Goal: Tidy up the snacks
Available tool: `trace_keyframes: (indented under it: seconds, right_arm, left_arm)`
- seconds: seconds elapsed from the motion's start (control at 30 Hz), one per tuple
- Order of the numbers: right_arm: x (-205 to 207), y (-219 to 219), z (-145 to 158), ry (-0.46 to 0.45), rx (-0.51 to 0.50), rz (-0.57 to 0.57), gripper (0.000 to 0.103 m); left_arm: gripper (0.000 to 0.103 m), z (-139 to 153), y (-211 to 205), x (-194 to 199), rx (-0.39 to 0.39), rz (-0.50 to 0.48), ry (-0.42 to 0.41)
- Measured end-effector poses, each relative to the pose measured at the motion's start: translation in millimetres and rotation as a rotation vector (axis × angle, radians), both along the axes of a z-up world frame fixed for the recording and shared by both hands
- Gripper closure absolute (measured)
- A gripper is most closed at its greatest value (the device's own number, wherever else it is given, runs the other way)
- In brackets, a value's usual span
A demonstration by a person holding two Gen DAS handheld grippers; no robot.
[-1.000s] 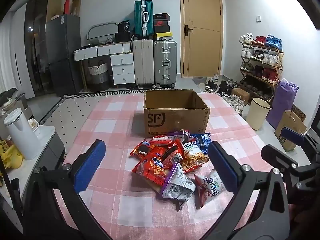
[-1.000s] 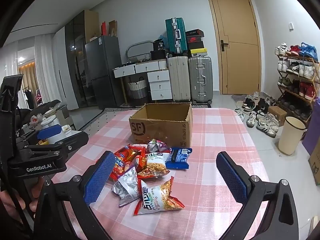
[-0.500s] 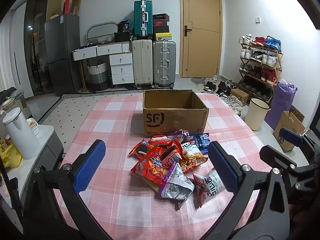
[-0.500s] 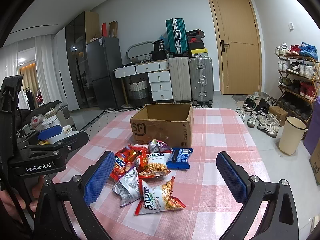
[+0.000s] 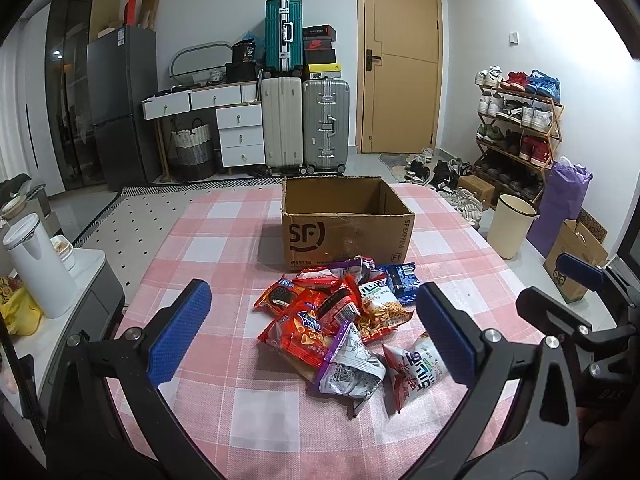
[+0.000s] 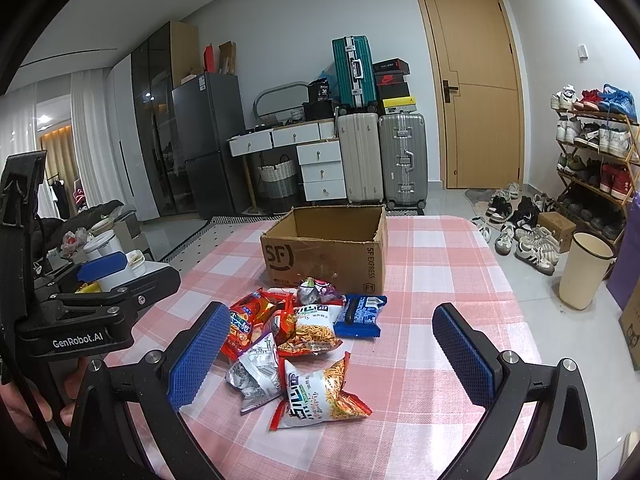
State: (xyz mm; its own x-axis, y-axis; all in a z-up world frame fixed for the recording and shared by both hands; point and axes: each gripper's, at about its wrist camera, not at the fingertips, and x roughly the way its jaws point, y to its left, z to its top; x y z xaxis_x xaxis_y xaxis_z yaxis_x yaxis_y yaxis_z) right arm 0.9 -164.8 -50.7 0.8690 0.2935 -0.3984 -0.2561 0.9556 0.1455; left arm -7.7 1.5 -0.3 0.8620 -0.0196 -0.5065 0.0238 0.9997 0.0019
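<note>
The left gripper [image 5: 312,332] is being held wide apart, with nothing between its blue pads, above the near edge of the pink checked tablecloth [image 5: 224,240]. The pile of snack packets [image 5: 340,320] is lying ahead of it, between the two fingers in that view, and is being touched by neither. At 12 o'clock beyond the pile, the open cardboard box [image 5: 344,232] is standing upright, just behind the farthest packets.

The right gripper [image 6: 332,352] is likewise being held spread and is carrying nothing. In its view the white noodle packet [image 6: 320,392] is lying nearest, low between the fingers, with the silver packet [image 6: 256,372] at its 9 o'clock and the blue packet [image 6: 360,316] at 1 o'clock.
</note>
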Motion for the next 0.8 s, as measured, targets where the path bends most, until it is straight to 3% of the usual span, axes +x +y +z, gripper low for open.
trace_keyframes:
  seconds: [0.8]
  right_arm:
    - [0.4,3.1,-5.5,0.003,-0.002,0.005,0.0]
  left_arm:
    - [0.001,-0.3,-0.5,-0.1,0.0,0.001,0.0]
